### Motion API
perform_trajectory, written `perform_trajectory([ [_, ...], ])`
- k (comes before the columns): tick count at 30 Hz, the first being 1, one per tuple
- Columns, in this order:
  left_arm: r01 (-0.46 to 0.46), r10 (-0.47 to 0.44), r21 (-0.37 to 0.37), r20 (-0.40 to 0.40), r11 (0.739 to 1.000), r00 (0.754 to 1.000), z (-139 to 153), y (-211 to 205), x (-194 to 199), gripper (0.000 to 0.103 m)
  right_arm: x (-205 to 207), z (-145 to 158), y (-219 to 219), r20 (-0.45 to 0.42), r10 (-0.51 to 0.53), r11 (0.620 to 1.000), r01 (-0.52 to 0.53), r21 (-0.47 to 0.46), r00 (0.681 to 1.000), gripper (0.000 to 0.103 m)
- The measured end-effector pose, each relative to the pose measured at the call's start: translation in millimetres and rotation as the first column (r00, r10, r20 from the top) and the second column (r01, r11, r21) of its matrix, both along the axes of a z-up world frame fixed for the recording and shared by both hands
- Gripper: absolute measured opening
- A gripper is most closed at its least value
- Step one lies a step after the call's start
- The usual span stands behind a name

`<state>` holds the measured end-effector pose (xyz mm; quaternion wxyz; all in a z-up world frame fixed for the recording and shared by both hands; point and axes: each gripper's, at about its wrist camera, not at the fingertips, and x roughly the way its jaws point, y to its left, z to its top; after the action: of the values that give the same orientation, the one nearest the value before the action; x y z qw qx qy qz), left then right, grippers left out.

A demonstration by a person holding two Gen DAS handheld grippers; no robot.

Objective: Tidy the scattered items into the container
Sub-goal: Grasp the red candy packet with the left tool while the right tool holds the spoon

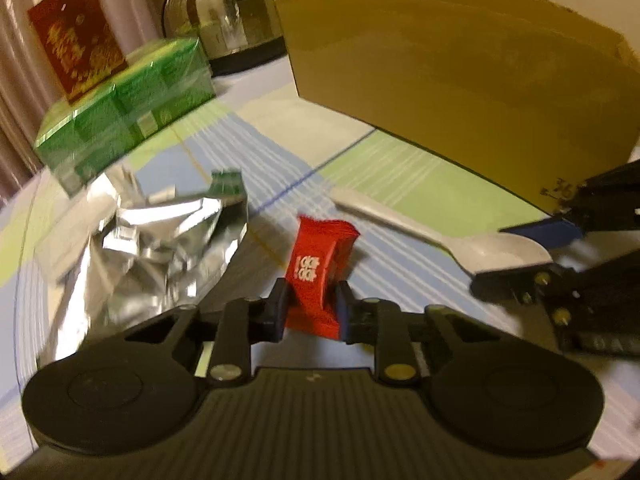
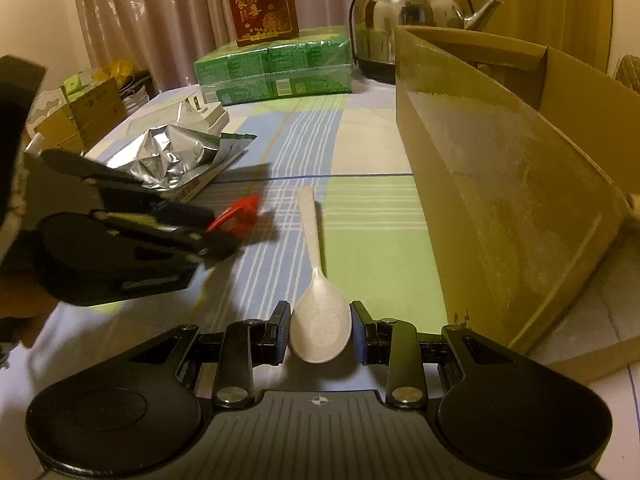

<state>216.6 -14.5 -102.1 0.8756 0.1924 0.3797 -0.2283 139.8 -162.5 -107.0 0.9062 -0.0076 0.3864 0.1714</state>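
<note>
My left gripper [image 1: 311, 307] is shut on a red snack packet [image 1: 320, 268] and holds it just above the checked tablecloth; it also shows in the right wrist view [image 2: 236, 220]. A white plastic spoon [image 2: 316, 312] lies on the cloth with its bowl between the open fingers of my right gripper [image 2: 320, 330], which do not seem to press it. The spoon also shows in the left wrist view [image 1: 440, 232]. The open cardboard box [image 2: 500, 184] stands to the right, close to the spoon.
A crumpled silver foil bag [image 2: 176, 156] lies left of centre. A green wrapped pack [image 2: 276, 68] with a red carton [image 2: 260, 4] on top and a steel kettle [image 2: 412, 20] stand at the back. Boxes [image 2: 92, 108] sit beyond the left table edge.
</note>
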Motion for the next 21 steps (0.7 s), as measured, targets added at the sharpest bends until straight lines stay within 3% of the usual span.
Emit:
perform_trajectory([
  [2,-0.012,0.012,0.001,-0.026,1.000,1.000,1.4,5.7,-9.5,0.012,-3.7,0.7,-1.5,-0.007,0.003,1.000,-0.003,0.005,1.000,0.028],
  [6,-0.023,0.023,-0.010,-0.075,1.000,0.997,5.0,15.7,-38.3,0.011,-14.8,4.0,-3.5,-0.024,0.020,1.000,-0.019,0.016,1.000,0.028],
  [8,-0.013,0.013,0.004,-0.062,1.000,0.998,7.0,16.8,-51.5,0.012,-21.4,4.9,-4.7,-0.030,0.026,0.999,-0.026,0.020,0.999,0.028],
  [10,-0.005,0.006,0.016,-0.028,1.000,1.000,10.0,17.8,-59.0,0.015,-26.2,5.3,-6.3,-0.031,0.026,0.999,-0.025,0.021,0.999,0.028],
  [12,-0.014,0.014,0.018,-0.001,1.000,1.000,13.6,18.9,-57.1,0.032,-28.4,5.3,-8.0,-0.035,0.018,1.000,-0.017,0.026,0.999,0.028],
  [17,0.014,-0.014,0.009,0.022,1.000,1.000,15.5,13.3,-29.4,0.036,-25.0,6.4,-10.4,-0.041,-0.009,0.999,0.011,0.044,0.999,0.028],
  [21,0.035,-0.035,-0.006,0.026,0.999,0.999,8.5,3.9,-9.4,0.048,-18.9,5.0,-9.5,-0.044,-0.016,0.998,0.018,0.053,0.999,0.028],
])
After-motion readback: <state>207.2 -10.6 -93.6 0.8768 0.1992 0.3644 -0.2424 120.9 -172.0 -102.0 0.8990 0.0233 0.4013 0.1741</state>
